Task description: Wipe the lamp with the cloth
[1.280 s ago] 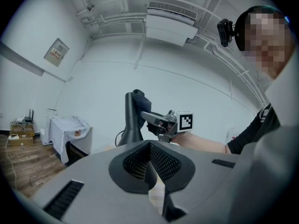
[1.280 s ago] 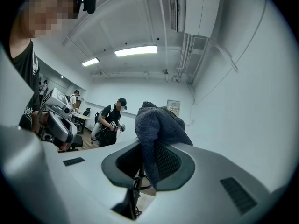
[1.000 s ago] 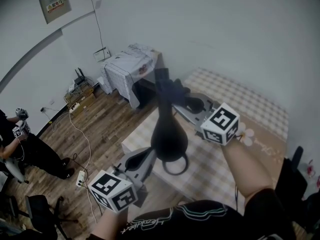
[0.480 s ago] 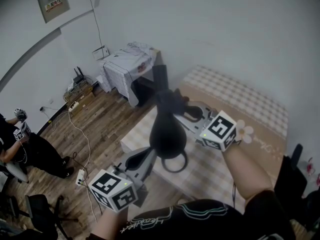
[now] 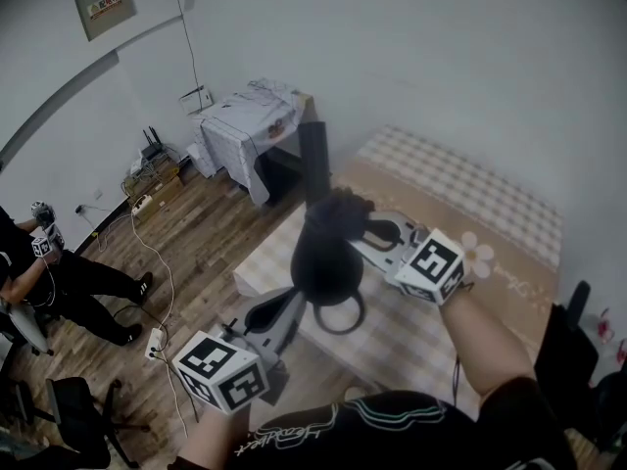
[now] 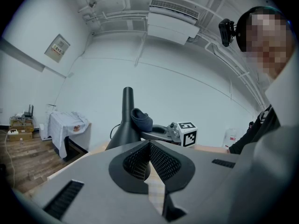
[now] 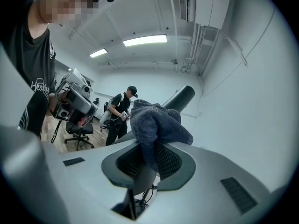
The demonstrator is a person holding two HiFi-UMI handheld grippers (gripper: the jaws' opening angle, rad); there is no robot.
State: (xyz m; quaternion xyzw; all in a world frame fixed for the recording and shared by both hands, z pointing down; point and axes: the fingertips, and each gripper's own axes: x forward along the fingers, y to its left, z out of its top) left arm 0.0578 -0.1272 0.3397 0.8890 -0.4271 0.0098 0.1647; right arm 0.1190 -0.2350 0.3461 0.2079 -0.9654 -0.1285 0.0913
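Tipping was my main worry. On the table (image 5: 269,258) the lamp (image 5: 326,262) stood on its wide round base, not far from the edge, and my push came high on it. I judged that a strong sideways rub could lean it over or slide it toward that edge. Its long axis was upright: the thin neck pointed up and the heavy part sat down on the checked cover.

My left gripper (image 5: 284,306) was low beside the base, jaws closed together with nothing between them, so it was not steadying the lamp. My right gripper (image 5: 358,228) was where the neck meets the body, jaws closed tight on the cloth (image 5: 338,213), which bulged out in front of them and pressed against the lamp. Only a narrow fold sat between the jaws, so I thought the cloth could be pulled out if it dragged. What looked like the cord (image 5: 345,319) made a loop just beside the base, and it could perhaps catch my left jaws.
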